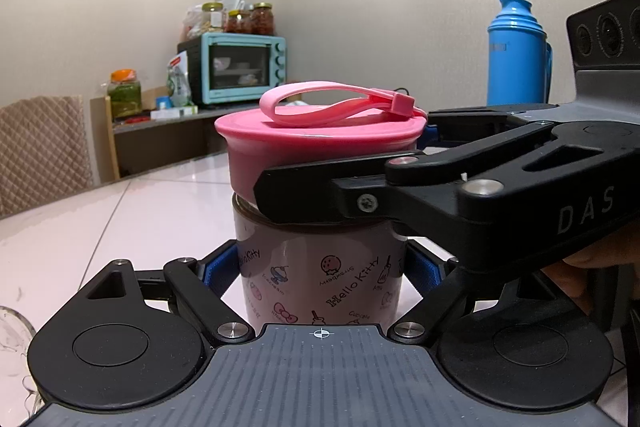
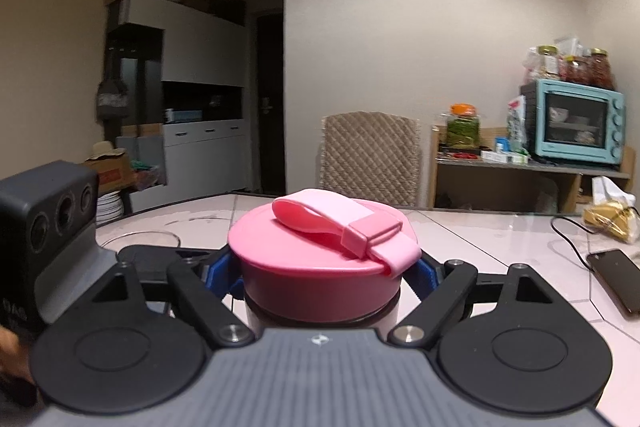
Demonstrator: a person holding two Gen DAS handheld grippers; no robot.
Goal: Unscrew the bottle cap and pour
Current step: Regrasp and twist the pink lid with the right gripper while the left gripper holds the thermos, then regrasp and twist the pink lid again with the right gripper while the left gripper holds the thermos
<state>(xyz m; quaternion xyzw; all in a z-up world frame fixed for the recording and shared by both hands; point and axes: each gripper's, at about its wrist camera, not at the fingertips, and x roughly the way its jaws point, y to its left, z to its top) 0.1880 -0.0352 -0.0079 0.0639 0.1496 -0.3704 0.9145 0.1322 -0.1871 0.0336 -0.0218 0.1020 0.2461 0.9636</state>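
Glossy tiled table (kitchen) bears bottle, phone.

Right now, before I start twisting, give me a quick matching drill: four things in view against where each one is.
Things:
1. left tongs
2. right tongs
3. blue thermos
4. phone

Places:
A. lying flat on the table
B. closed around the pink cap
C. standing behind the right tongs
D. closed around the bottle body

Pairs: 1-D, 2-B, 3-C, 4-A
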